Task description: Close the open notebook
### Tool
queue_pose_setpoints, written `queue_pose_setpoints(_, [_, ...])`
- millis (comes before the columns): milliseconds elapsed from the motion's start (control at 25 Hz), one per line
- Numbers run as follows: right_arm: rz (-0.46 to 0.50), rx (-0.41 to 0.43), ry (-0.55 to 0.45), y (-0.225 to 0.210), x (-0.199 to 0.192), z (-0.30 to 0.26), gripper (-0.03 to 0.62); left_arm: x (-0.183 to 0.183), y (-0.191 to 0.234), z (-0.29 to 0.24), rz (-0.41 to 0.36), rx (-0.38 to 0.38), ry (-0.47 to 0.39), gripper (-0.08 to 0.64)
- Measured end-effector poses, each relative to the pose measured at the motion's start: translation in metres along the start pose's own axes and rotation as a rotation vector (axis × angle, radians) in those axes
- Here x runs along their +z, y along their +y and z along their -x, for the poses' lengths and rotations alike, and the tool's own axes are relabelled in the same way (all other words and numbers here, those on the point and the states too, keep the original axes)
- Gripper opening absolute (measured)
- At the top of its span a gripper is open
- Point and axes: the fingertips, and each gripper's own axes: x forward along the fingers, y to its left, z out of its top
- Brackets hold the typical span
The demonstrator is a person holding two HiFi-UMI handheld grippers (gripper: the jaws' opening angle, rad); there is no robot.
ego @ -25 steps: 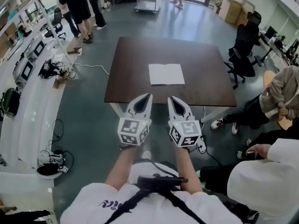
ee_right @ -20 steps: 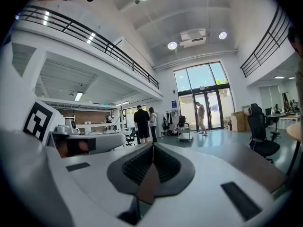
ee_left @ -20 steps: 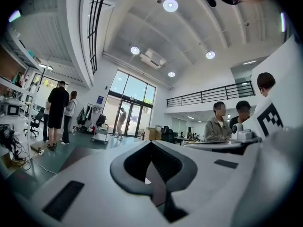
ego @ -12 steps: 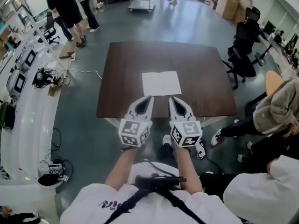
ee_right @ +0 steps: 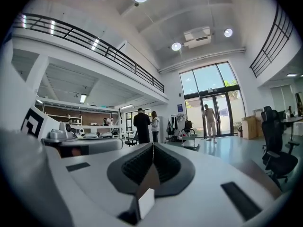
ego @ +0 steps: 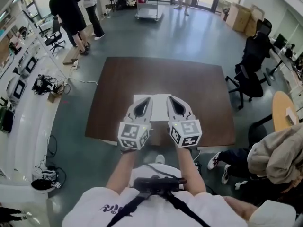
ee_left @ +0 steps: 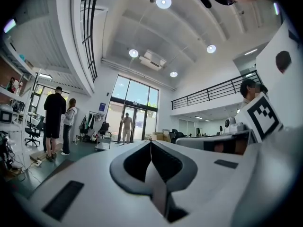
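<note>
A dark worktop stands in a wide hall. Over its near edge the left tongs are pressed shut, empty; the open notebook lies flat on the worktop's near middle; the right tongs are shut and empty too. The notebook looks light, floppy, apt to slide: best lifted by one cover's outer edge.

L claw & R claw held fwd, level, abreast, jaws shut.
</note>
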Motion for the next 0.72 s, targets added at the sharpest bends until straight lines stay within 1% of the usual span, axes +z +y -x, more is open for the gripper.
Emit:
queue_pose_setpoints(120, [-0.004, 0.026, -0.007, -0.033, 0.002, -0.01, 0.005, -0.004, 0.0, -0.031, 0.013, 0.037, -0.003, 0.011])
queue_pose_setpoints(240, [-0.009, 0.069, 0.007, -0.048, -0.008, -0.018, 0.005, -0.017, 0.013, -0.043, 0.018, 0.105, 0.016, 0.011])
queue_pose_setpoints(400, [-0.061, 0.103, 0.025, -0.075, -0.024, -0.034, 0.005, -0.031, 0.023, -0.054, 0.026, 0.144, 0.028, 0.011])
queue_pose_setpoints(480, [-0.078, 0.12, 0.031, -0.082, -0.029, -0.044, 0.005, -0.043, 0.031, -0.052, 0.037, 0.17, 0.048, 0.011])
queue_pose_setpoints(560, [-0.092, 0.133, 0.037, -0.083, -0.036, -0.053, 0.005, -0.062, 0.041, -0.043, 0.044, 0.208, 0.088, 0.011])
queue_pose_setpoints(720, [-0.107, 0.17, 0.073, -0.072, -0.061, -0.067, 0.005, -0.105, 0.063, -0.019, 0.073, 0.292, 0.165, 0.011])
